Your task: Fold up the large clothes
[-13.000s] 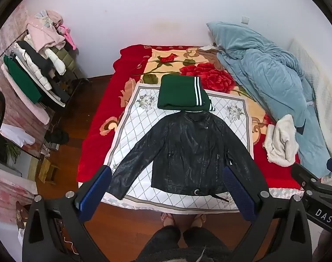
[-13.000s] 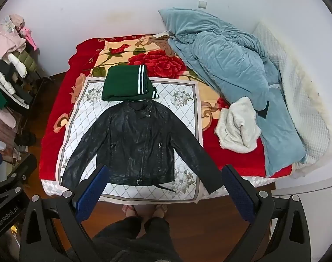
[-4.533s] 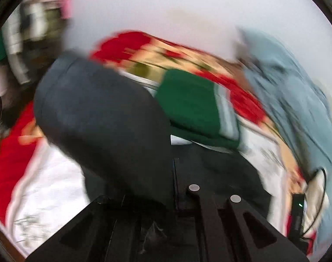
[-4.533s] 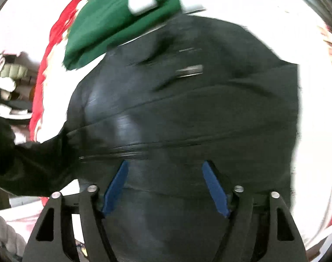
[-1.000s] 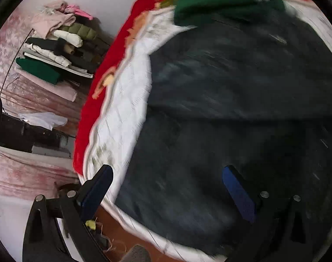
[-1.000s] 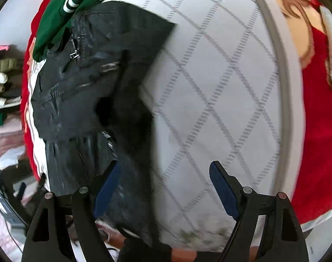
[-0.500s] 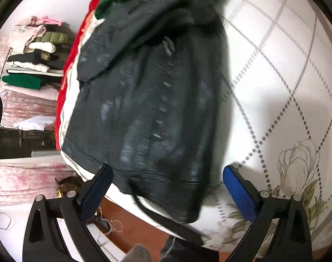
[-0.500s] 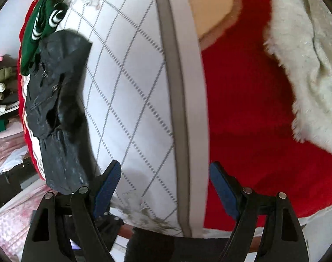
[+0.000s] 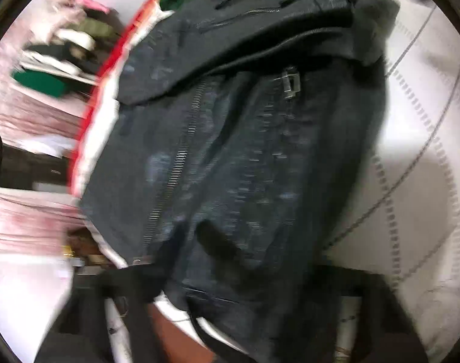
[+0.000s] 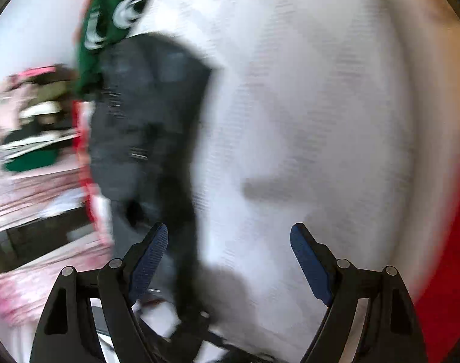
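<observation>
One black leather jacket (image 9: 245, 151) lies on the bed, on a white quilted blanket (image 9: 426, 139) with a grey diamond pattern. The jacket is folded in on itself: a dark panel crosses its upper part, and below that two zipper lines run down the front, with one metal zipper pull near the fold. Its hem reaches the near edge of the bed, where a strip of brown floor shows beneath.

One folded green garment (image 10: 109, 27) with white stripes sits just past the jacket's collar end, touching or nearly touching it; blur hides which. A red blanket edge (image 9: 109, 69) borders the white blanket on the jacket's far side. Beyond the bed stands one rack of stacked clothes (image 9: 57, 57), with pink, olive, white and green pieces, all smeared by motion.

The left tongs (image 9: 230, 311) show only as a dark blurred frame at the bottom of the left wrist view, right at the jacket's hem; whether they are spread or pinching the hem cannot be told.

The right tongs (image 10: 228, 260) are spread wide, both blue pads (image 10: 308, 266) clearly apart and holding nothing. They hover over the white blanket, with the left pad just beside the jacket's near edge and the right pad over bare blanket. The jacket (image 10: 145, 127) lies to their left.
</observation>
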### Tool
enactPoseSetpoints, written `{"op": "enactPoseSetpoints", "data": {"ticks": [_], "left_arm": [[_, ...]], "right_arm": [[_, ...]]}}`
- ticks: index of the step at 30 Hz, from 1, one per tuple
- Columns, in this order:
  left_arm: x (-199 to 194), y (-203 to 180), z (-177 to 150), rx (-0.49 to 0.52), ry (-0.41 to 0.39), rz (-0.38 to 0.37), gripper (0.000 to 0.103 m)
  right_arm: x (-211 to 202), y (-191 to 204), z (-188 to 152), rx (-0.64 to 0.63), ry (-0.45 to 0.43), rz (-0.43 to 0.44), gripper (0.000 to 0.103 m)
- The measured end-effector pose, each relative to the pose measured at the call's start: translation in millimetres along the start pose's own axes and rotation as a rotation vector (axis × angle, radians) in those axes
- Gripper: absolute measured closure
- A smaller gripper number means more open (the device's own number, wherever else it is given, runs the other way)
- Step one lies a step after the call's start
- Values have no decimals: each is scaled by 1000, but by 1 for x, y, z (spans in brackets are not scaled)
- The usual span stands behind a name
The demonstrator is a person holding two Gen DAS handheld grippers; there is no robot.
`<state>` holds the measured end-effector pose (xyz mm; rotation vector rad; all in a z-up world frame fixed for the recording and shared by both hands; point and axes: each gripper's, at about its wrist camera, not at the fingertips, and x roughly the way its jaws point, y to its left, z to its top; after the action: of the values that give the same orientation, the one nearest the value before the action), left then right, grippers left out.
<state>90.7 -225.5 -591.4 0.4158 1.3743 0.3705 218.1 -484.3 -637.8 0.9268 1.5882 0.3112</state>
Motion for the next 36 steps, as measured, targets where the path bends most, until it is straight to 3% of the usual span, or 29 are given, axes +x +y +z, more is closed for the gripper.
{"op": "enactPoseSetpoints", "data": {"ticks": [2,6,8,11,15,22,24,29,33,36], "left_arm": [[-9,5,0,6,-41,-26,89],[-18,25,-1,-19,-77,-80,92],[-22,40,2,-30,-91,-112,93],[-31,60,7,-52,-115,-164,94],[-41,100,11,-99,-118,-267,94],[-41,185,20,-198,-87,-451,94],[-31,218,24,-243,-80,-479,91],[25,294,32,-332,-35,-546,87],[80,337,37,-393,17,-618,84],[118,362,34,-447,56,-674,79]], "right_arm": [[27,13,15,-3,28,123,18],[69,26,35,54,55,215,19],[77,39,40,65,32,189,72],[67,65,30,36,-25,136,80],[42,114,11,-19,-78,112,83],[40,253,-6,-201,-120,-70,83],[62,303,-10,-261,-120,-146,83],[138,383,-8,-306,-84,-266,83],[218,416,-3,-308,-56,-365,82],[274,425,7,-305,-8,-429,74]]}}
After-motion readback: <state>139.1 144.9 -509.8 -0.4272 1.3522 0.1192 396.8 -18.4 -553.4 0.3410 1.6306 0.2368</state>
